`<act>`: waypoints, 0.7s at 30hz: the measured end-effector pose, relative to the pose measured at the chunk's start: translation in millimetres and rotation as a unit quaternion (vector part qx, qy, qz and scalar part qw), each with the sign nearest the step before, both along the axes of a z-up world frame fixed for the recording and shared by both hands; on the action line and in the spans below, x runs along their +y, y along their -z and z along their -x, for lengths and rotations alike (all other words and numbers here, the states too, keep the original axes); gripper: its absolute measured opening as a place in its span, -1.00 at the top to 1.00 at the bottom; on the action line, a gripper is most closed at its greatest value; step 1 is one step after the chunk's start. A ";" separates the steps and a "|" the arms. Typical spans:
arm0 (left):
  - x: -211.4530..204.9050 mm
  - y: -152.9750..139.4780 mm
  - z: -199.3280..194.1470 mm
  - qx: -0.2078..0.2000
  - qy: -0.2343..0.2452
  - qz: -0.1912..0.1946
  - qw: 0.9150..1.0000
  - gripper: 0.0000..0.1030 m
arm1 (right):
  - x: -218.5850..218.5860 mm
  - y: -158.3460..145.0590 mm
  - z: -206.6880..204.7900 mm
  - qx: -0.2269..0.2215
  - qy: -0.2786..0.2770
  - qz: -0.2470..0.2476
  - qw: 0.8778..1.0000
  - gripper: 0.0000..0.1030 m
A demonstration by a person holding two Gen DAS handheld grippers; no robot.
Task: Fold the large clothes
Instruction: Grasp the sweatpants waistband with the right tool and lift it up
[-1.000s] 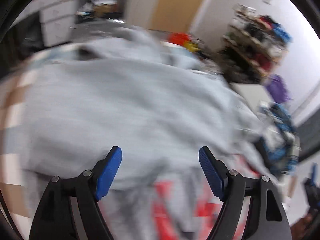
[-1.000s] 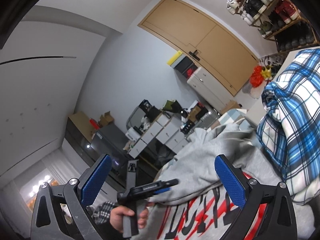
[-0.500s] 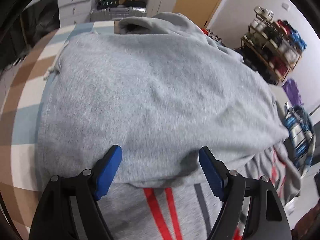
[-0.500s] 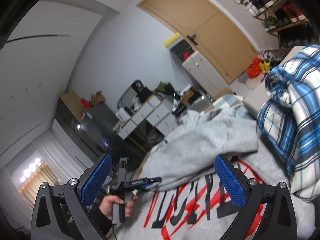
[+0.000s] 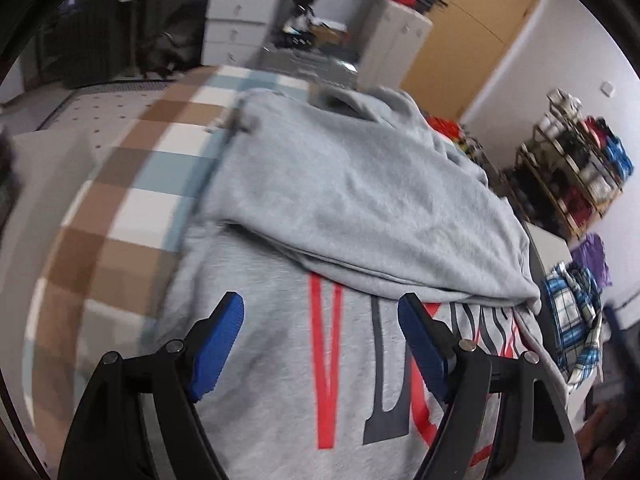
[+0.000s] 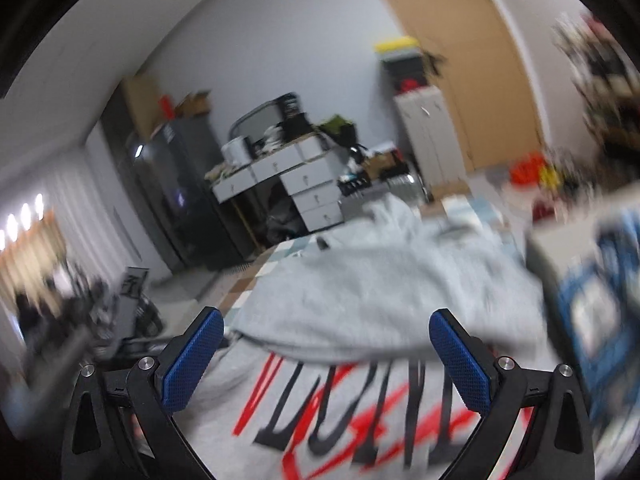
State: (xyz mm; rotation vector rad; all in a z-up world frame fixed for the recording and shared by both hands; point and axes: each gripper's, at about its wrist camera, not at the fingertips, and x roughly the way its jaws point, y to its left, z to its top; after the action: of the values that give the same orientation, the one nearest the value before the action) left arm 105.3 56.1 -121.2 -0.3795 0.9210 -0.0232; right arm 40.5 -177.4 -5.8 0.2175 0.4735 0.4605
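Observation:
A large grey sweatshirt [image 5: 360, 184] with red and dark lettering [image 5: 328, 360] lies on a checked brown, white and blue cover [image 5: 132, 184]. Its far half is folded over the near printed part, and the fold edge runs across the middle. My left gripper [image 5: 320, 344] is open and empty, just above the printed part. My right gripper [image 6: 326, 364] is open and empty over the same sweatshirt [image 6: 380, 292], above the lettering [image 6: 360, 412]. The right wrist view is blurred.
A blue plaid shirt [image 5: 576, 312] lies at the right, also in the right wrist view [image 6: 600, 312]. White drawers [image 5: 236, 28], a grey cabinet [image 5: 392, 44] and a wooden door [image 5: 476, 28] stand beyond. A shelf of clothes [image 5: 580, 168] is at the right.
My left gripper has pulled back towards me, so the lettering now shows below the fold. My right gripper has tilted down towards the sweatshirt and swung left. Both stay open.

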 end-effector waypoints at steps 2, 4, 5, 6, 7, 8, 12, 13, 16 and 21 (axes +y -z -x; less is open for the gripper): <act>12.6 -4.7 -3.9 -0.019 -0.020 -0.001 1.000 -0.47 | 18.7 -14.8 -23.9 -0.032 -0.001 0.053 0.998 -1.00; 23.2 -8.5 4.6 -0.043 -0.023 -0.010 0.999 -0.48 | 38.7 -24.5 -57.2 -0.040 -0.009 0.099 0.994 -1.00; 23.9 -8.2 3.6 -0.051 -0.018 -0.019 0.998 -0.48 | 48.0 -26.2 -74.4 -0.034 -0.015 0.115 0.993 -1.00; 24.8 -8.0 1.1 -0.058 -0.008 -0.031 0.998 -0.48 | 60.9 -28.6 -101.1 -0.021 -0.018 0.134 0.991 -1.00; 26.3 -7.8 -2.4 -0.065 -0.003 -0.044 0.997 -0.48 | 70.0 -27.6 -118.5 -0.014 -0.018 0.145 0.989 -1.00; 28.3 -7.4 -5.2 -0.072 -0.004 -0.054 0.996 -0.48 | 79.4 -25.4 -135.2 -0.005 -0.019 0.155 0.988 -1.00; 53.5 -8.0 -8.5 -0.084 -0.014 -0.078 0.993 -0.49 | 128.0 0.1 -208.0 0.035 -0.029 0.209 0.977 -1.00; 61.1 -8.6 -6.3 -0.082 -0.018 -0.079 0.993 -0.49 | 140.6 10.0 -225.1 0.046 -0.038 0.225 0.973 -1.00; 69.2 -8.4 -8.9 -0.087 -0.028 -0.116 0.989 -0.49 | 177.7 42.0 -270.9 0.091 -0.053 0.267 0.958 -1.00; 74.1 -3.6 -11.9 -0.094 -0.019 -0.139 0.986 -0.49 | 211.0 101.1 -324.7 0.162 -0.048 0.299 0.939 -0.98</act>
State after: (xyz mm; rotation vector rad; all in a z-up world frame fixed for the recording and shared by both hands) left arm 117.2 130.2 -117.6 -0.1329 0.7175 0.1013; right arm 365.2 33.7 -106.9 -0.3260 0.9279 0.3556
